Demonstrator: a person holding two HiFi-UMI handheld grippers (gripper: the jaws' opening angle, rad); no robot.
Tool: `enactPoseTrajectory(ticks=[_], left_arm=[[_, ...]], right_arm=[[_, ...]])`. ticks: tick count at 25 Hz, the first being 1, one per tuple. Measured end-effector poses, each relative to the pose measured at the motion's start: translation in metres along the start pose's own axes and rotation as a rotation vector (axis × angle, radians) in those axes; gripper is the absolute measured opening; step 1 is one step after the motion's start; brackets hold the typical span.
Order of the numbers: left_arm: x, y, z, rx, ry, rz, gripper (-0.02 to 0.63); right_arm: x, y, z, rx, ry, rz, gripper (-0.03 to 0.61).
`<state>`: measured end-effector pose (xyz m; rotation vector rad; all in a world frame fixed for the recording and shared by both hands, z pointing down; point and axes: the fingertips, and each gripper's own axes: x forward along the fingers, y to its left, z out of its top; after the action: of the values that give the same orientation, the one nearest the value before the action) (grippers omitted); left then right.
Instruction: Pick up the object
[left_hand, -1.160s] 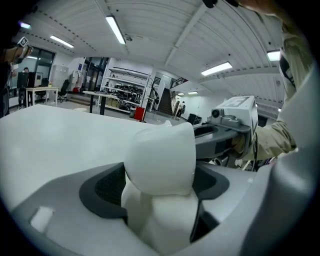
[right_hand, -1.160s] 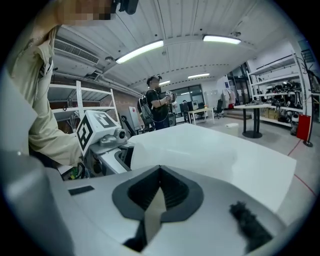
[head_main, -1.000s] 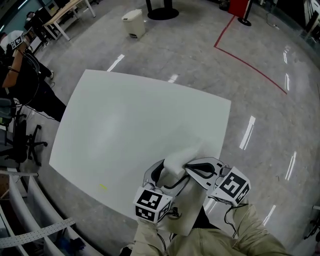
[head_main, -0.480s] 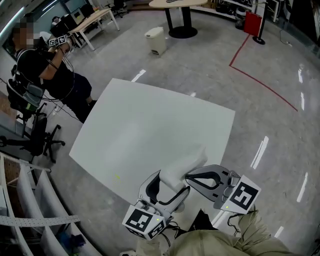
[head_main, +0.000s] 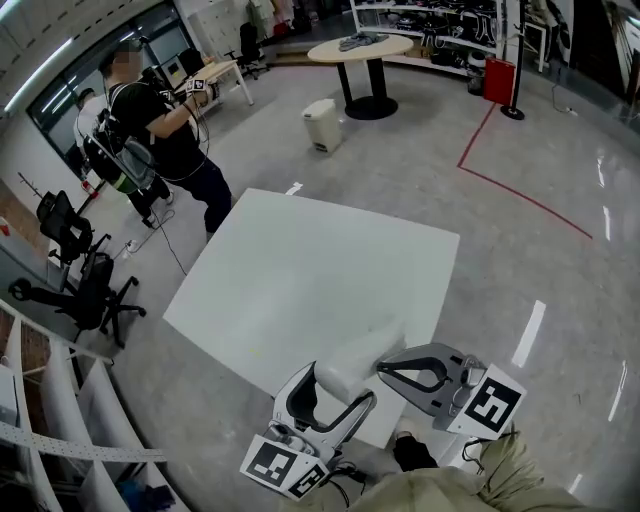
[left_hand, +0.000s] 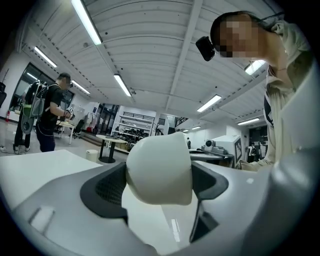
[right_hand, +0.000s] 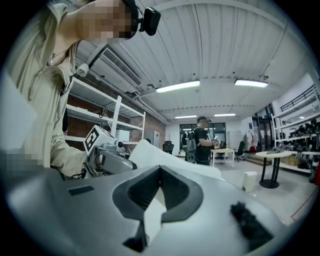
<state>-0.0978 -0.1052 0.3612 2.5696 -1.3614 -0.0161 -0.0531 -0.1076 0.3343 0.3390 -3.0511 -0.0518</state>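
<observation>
The object (head_main: 347, 362) is a smooth, rounded white piece, held up over the near edge of the white table (head_main: 300, 262). My left gripper (head_main: 341, 384) is shut on it, one jaw on each side. In the left gripper view the object (left_hand: 160, 167) fills the gap between the dark pads of the left gripper (left_hand: 159, 187). My right gripper (head_main: 381, 369) is just right of the object, its jaw tips pressed together on nothing. In the right gripper view the right gripper (right_hand: 160, 169) is shut, and the white object (right_hand: 150, 152) shows behind it.
A person in black with a backpack (head_main: 160, 130) stands beyond the table's far left corner. Office chairs (head_main: 85, 290) and white shelving (head_main: 50, 420) are at the left. A white bin (head_main: 322, 112), a round table (head_main: 360, 50) and a red floor line (head_main: 520, 195) lie farther off.
The view has tilted up, so the table sits farther off. Both grippers have come back toward me, the left one carrying the object. The right gripper has drawn slightly away from it.
</observation>
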Motion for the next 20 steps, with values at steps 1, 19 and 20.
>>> enactPoseTrajectory(ticks=[1, 19, 20], left_arm=[[-0.006, -0.006, 0.001, 0.0, -0.012, -0.007, 0.394], [-0.123, -0.108, -0.001, 0.1, -0.095, -0.072, 0.387], [-0.13, -0.112, -0.001, 0.106, -0.104, -0.073, 0.387]], right_arm=[[0.0, 0.011, 0.003, -0.005, -0.005, 0.006, 0.003], [-0.043, 0.161, 0.031, -0.067, -0.042, -0.011, 0.002], [-0.045, 0.17, 0.032, -0.083, -0.04, -0.008, 0.002]])
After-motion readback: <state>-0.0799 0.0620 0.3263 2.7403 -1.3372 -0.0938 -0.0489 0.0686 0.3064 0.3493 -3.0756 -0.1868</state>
